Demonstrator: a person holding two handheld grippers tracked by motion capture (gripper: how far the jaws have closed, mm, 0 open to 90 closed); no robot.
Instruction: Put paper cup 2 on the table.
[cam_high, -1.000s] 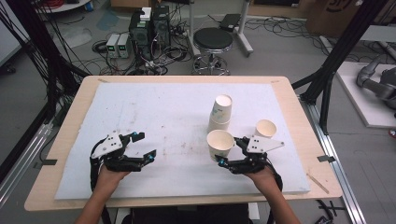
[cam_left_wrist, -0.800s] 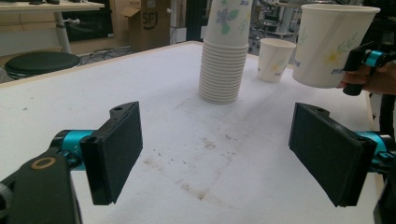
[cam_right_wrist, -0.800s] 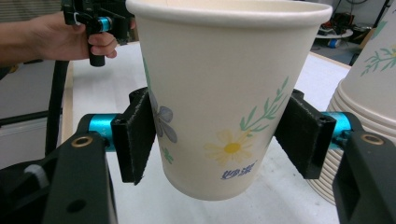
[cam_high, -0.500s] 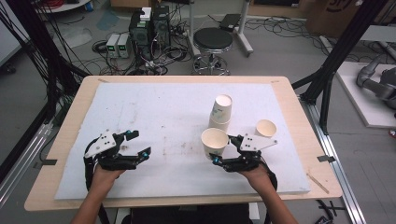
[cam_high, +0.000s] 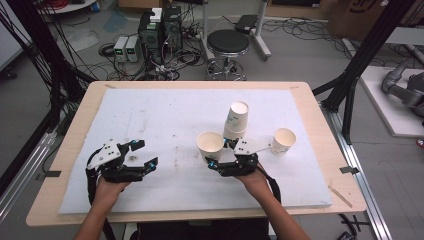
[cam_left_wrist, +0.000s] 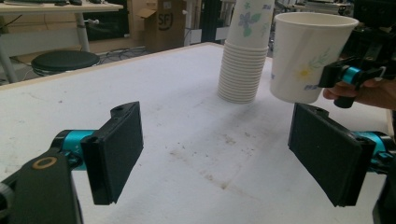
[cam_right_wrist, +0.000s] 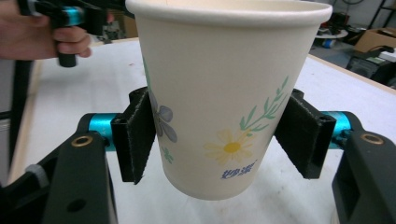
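Right gripper clamped on paper cup, cup upright and lifted clear of white mat, just beside cup stack, left gripper jaws wide apart, nothing between, low over mat.

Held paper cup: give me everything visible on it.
The paper cup is white with a rolled rim, printed with a yellow daisy, green sprigs, a bluish flower and small blue characters. It looks empty, stands upright and is lifted clear of the white table mat. The right gripper clamps its lower wall from both sides, beside the cup stack.
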